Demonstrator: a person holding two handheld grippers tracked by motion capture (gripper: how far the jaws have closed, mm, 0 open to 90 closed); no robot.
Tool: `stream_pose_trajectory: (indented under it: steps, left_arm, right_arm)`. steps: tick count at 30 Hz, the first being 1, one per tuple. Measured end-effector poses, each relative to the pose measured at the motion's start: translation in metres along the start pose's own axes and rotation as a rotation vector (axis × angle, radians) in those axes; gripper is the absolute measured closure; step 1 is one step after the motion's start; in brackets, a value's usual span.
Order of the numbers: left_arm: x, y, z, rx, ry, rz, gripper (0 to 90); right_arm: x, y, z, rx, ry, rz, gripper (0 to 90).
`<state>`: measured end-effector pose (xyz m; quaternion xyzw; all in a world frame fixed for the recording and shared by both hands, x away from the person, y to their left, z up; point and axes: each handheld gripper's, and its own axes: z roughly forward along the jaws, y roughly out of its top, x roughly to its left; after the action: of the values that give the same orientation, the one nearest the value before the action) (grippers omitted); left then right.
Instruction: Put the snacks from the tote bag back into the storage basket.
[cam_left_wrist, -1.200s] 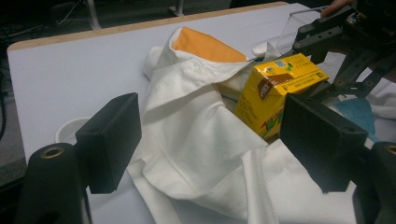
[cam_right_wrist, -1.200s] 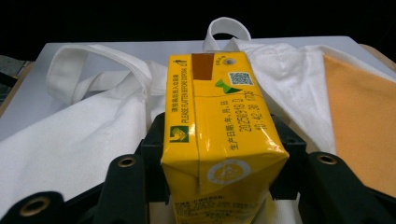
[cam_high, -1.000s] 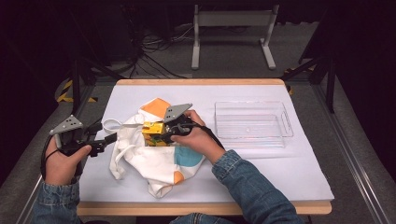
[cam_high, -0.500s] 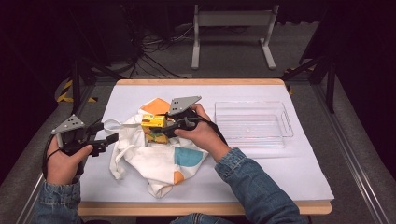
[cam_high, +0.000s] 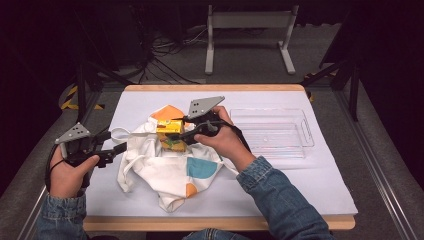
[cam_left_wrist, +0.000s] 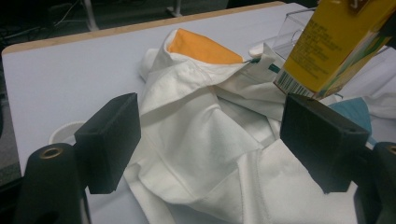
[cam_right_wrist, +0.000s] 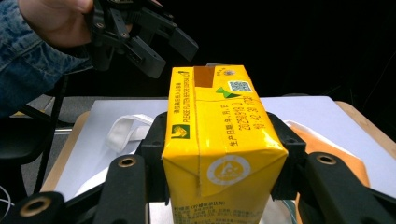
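Two claws: right claw (cam_high: 181, 129) clamps the yellow carton (cam_high: 170, 131) above the cloth bag (cam_high: 167, 167) — left claw (cam_high: 116, 142) gapes empty at its edge.

A wooden-edged table (cam_high: 220, 223) is standing under a white sheet (cam_high: 310, 187); lying straight on that sheet are a crumpled white cloth bag (cam_high: 167, 172) left of centre and a clear plastic tray (cam_high: 272, 134) at its right

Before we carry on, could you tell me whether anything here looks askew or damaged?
Nothing looks damaged. The yellow carton sits clamped, intact, in the right gripper above the rumpled white bag. The left gripper is open, and the clear tray lies square.
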<state>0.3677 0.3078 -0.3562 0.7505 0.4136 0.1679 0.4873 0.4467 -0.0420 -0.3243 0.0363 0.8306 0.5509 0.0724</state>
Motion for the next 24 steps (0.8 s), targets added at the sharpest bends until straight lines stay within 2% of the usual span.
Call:
stream_pose_trajectory:
  steps: [9,24]
  left_arm:
    - [-0.001,0.003,0.004,0.002,-0.009,0.005,21.0]
    - [-0.002,0.008,0.012,0.01,-0.024,0.016,19.6]
  right_arm:
    - [0.0,0.006,-0.027,-0.019,-0.003,0.005,52.0]
    - [0.0,0.007,-0.07,0.006,-0.025,-0.007,52.0]
